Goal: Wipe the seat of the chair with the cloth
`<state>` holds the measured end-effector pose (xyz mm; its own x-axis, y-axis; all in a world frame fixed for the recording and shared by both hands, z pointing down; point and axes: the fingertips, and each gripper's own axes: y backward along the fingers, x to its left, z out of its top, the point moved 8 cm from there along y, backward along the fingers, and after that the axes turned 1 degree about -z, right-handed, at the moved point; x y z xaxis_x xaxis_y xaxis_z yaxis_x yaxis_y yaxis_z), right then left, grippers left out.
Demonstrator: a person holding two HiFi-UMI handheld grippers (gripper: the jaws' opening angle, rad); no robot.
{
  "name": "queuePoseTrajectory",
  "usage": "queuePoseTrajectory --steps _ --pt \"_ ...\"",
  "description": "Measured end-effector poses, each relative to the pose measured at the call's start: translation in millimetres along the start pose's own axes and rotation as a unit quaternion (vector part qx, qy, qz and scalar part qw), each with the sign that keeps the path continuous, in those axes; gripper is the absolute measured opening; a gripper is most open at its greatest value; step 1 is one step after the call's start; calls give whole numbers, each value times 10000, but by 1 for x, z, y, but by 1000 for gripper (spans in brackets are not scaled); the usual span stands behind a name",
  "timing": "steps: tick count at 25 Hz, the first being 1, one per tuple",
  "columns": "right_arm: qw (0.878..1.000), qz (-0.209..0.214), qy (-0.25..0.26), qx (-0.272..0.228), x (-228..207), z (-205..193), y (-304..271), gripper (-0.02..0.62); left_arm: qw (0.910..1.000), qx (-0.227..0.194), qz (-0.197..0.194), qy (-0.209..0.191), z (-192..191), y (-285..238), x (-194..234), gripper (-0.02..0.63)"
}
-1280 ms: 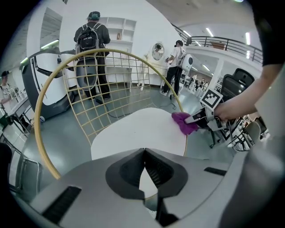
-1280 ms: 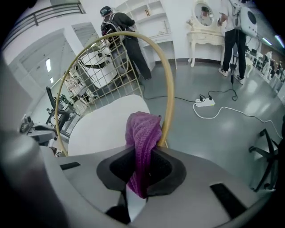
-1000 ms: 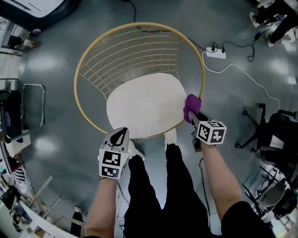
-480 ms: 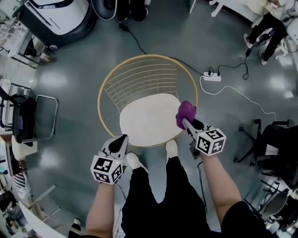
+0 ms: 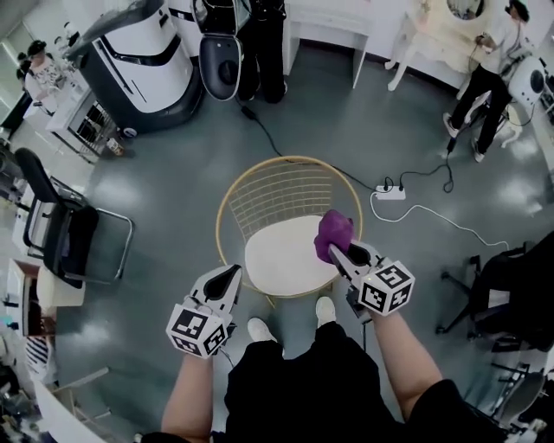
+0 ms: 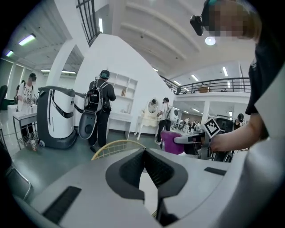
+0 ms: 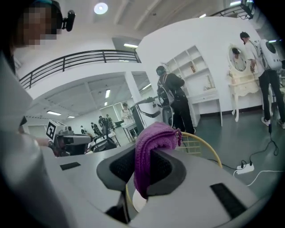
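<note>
The purple cloth [image 5: 333, 232] is clamped between the jaws of the right gripper [image 5: 340, 252] and is bunched above its tips. The left gripper [image 5: 230, 275] is closed, with nothing held. The chair [image 5: 268, 186] and its white seat [image 5: 277, 260] are seen below and ahead of both grippers.

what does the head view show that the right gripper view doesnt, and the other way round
Only the head view: the person's white shoes and black trousers. Only the right gripper view: the black-railed upper balcony and round ceiling lamp. Both: the purple knitted cloth pinched in the right gripper, the gold wire round chair and white power strip.
</note>
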<state>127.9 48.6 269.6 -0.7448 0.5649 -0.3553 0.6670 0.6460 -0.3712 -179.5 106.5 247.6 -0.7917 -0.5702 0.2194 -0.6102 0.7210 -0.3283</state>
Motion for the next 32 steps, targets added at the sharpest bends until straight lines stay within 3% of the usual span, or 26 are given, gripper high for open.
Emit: queuePoseTrajectory --steps 4,11,24,32 --pt "9986 158 452 -206 41 32 10 71 9993 -239 -65 -283 30 27 -3 17" --pt "9928 278 1112 -357 109 56 26 71 9970 -470 -334 -514 53 63 -7 17" --pt "9963 -175 790 -301 167 24 48 71 9891 -97 -1330 -630 47 77 -20 17" --pt "9973 -163 717 -86 178 6 61 69 9887 42 -1390 -563 31 82 -35 17"
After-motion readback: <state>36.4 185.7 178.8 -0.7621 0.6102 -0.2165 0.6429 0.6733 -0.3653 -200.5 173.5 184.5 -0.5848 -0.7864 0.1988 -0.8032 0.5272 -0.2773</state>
